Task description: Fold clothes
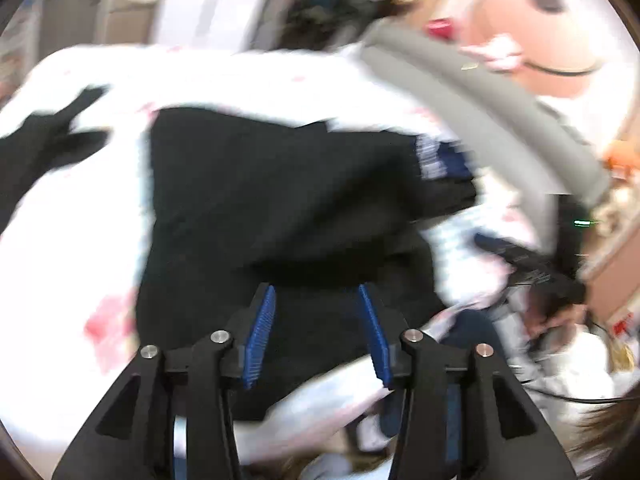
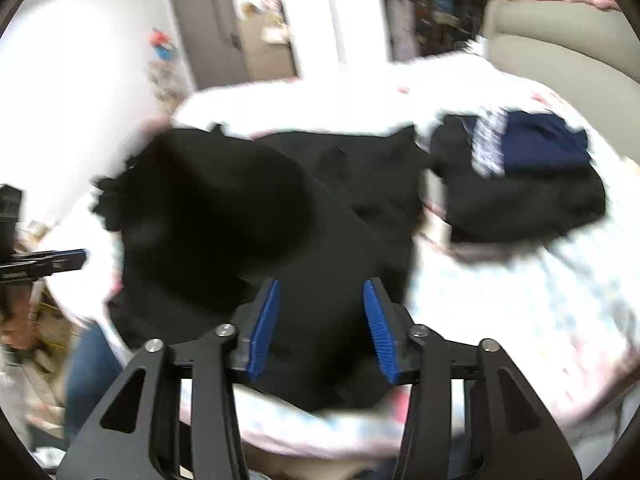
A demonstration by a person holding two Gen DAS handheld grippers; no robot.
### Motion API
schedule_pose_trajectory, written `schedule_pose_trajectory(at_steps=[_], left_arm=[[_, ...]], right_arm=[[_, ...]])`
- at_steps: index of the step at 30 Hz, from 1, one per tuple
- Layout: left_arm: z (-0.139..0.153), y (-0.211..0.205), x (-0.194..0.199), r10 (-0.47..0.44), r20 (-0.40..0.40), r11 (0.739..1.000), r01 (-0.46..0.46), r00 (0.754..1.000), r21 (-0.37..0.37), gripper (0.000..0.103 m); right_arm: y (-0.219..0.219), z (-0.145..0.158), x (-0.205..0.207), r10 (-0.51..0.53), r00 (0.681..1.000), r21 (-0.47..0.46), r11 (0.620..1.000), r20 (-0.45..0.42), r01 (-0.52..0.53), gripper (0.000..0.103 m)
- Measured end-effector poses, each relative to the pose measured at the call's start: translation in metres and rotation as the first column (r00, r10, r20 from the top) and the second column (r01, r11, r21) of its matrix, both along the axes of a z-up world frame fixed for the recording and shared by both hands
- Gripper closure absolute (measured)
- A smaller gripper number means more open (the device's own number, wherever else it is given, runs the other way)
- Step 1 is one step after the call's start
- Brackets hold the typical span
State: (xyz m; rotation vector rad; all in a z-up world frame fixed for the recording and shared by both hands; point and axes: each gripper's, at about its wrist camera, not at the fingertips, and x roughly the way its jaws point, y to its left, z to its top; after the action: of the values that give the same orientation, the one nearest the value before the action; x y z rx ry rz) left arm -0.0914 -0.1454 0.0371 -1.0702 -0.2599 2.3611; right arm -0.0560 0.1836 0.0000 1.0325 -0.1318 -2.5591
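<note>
Motion blur softens both wrist views, so the folds and edges of the black garment (image 1: 280, 200) on the bed (image 1: 72, 240) cannot be traced, and whether it is one piece or several cannot be told. The print on the white band of the navy garment (image 2: 540, 144), near the bed's far right corner, is too smeared to read. A person (image 2: 24, 332) is cut off by the left edge of the right wrist view, and the grey sofa (image 2: 560, 36) by its upper right edge.
</note>
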Motion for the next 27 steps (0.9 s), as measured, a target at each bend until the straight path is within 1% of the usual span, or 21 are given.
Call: schedule_pose_trajectory(at_steps=[2, 4, 6, 7, 8, 9, 10, 11, 12, 14, 15, 16, 17, 18, 19, 20, 22, 23, 25, 26, 27], left_arm=[[-0.002, 0.004, -0.016, -0.07, -0.036, 0.997, 0.071, 0.997, 0.026, 0.056], [-0.024, 0.021, -0.058, -0.057, 0.022, 0.998, 0.056, 0.998, 0.032, 0.056], [-0.055, 0.042, -0.092, -0.022, 0.104, 1.0, 0.02, 0.994, 0.023, 0.056], [-0.074, 0.052, -0.107, 0.007, 0.159, 1.0, -0.007, 0.987, 0.002, 0.056], [-0.1, 0.053, -0.124, 0.055, 0.239, 0.997, -0.042, 0.969, -0.062, 0.058], [-0.124, 0.052, -0.14, 0.102, 0.311, 0.99, -0.067, 0.945, -0.122, 0.07], [-0.142, 0.047, -0.149, 0.124, 0.358, 0.985, -0.073, 0.926, -0.154, 0.083], [-0.15, 0.041, -0.152, 0.145, 0.376, 0.981, -0.083, 0.915, -0.177, 0.087], [-0.156, 0.038, -0.153, 0.162, 0.382, 0.975, -0.088, 0.91, -0.203, 0.089], [-0.137, 0.048, -0.142, 0.149, 0.292, 0.958, -0.065, 0.945, -0.279, 0.084], [-0.119, 0.055, -0.13, 0.134, 0.208, 0.956, -0.071, 0.969, -0.284, 0.072], [-0.101, 0.06, -0.119, 0.116, 0.129, 0.958, -0.076, 0.985, -0.277, 0.059], [-0.085, 0.062, -0.11, 0.092, 0.075, 0.972, -0.073, 0.993, -0.224, 0.056], [-0.076, 0.066, -0.103, 0.071, 0.042, 0.981, -0.062, 0.997, -0.183, 0.055], [-0.068, 0.072, -0.098, 0.047, 0.006, 0.987, -0.046, 0.999, -0.152, 0.054], [-0.065, 0.078, -0.096, 0.028, -0.03, 0.988, -0.033, 0.999, -0.151, 0.053], [-0.068, 0.08, -0.107, 0.005, -0.074, 0.98, -0.02, 0.997, -0.2, 0.051], [-0.077, 0.086, -0.119, 0.012, -0.049, 0.974, -0.023, 0.999, -0.225, 0.051], [-0.11, 0.084, -0.151, 0.078, 0.077, 0.954, -0.052, 0.994, -0.297, 0.051], [-0.126, 0.084, -0.162, 0.118, 0.134, 0.951, -0.072, 0.984, -0.302, 0.053], [-0.142, 0.079, -0.173, 0.16, 0.192, 0.946, -0.095, 0.968, -0.308, 0.069]], right_arm=[[-0.02, -0.008, -0.024, 0.099, 0.993, -0.099, 0.991, 0.058, -0.093, 0.054], [-0.038, -0.027, -0.051, 0.13, 0.985, -0.114, 0.987, 0.113, -0.117, 0.054], [-0.049, -0.057, -0.086, 0.122, 0.977, -0.103, 0.989, 0.175, -0.105, 0.055], [-0.048, -0.071, -0.098, 0.086, 0.973, -0.078, 0.994, 0.212, -0.071, 0.056], [-0.047, -0.085, -0.11, 0.049, 0.967, -0.051, 0.998, 0.248, -0.037, 0.061], [-0.042, -0.098, -0.119, 0.009, 0.961, -0.017, 1.0, 0.277, -0.004, 0.064], [-0.032, -0.108, -0.124, -0.035, 0.955, 0.027, 0.999, 0.295, 0.028, 0.075], [-0.023, -0.116, -0.126, -0.069, 0.949, 0.063, 0.997, 0.306, 0.052, 0.077], [-0.016, -0.118, -0.127, -0.083, 0.947, 0.081, 0.995, 0.311, 0.061, 0.078], [0.004, -0.116, -0.126, -0.072, 0.948, 0.061, 0.997, 0.309, 0.055, 0.077], [0.007, -0.109, -0.125, -0.067, 0.956, 0.067, 0.996, 0.285, 0.05, 0.075], [0.005, -0.099, -0.124, -0.064, 0.968, 0.094, 0.995, 0.245, 0.042, 0.074], [0.0, -0.086, -0.122, -0.052, 0.98, 0.122, 0.992, 0.194, 0.028, 0.074], [-0.007, -0.072, -0.12, -0.033, 0.99, 0.131, 0.991, 0.14, 0.014, 0.074], [-0.01, -0.063, -0.12, -0.024, 0.994, 0.106, 0.994, 0.108, 0.012, 0.07], [-0.015, -0.059, -0.123, -0.009, 0.996, 0.072, 0.997, 0.091, 0.002, 0.06], [-0.032, -0.063, -0.138, 0.042, 0.994, -0.024, 0.999, 0.103, -0.04, 0.051], [-0.042, -0.067, -0.146, 0.057, 0.991, -0.045, 0.998, 0.118, -0.052, 0.051], [-0.051, -0.09, -0.17, 0.03, 0.981, 0.014, 0.999, 0.189, -0.033, 0.054], [-0.053, -0.103, -0.183, 0.01, 0.974, 0.047, 0.999, 0.226, -0.021, 0.066], [-0.052, -0.116, -0.193, -0.008, 0.966, 0.066, 0.998, 0.257, -0.009, 0.072]])
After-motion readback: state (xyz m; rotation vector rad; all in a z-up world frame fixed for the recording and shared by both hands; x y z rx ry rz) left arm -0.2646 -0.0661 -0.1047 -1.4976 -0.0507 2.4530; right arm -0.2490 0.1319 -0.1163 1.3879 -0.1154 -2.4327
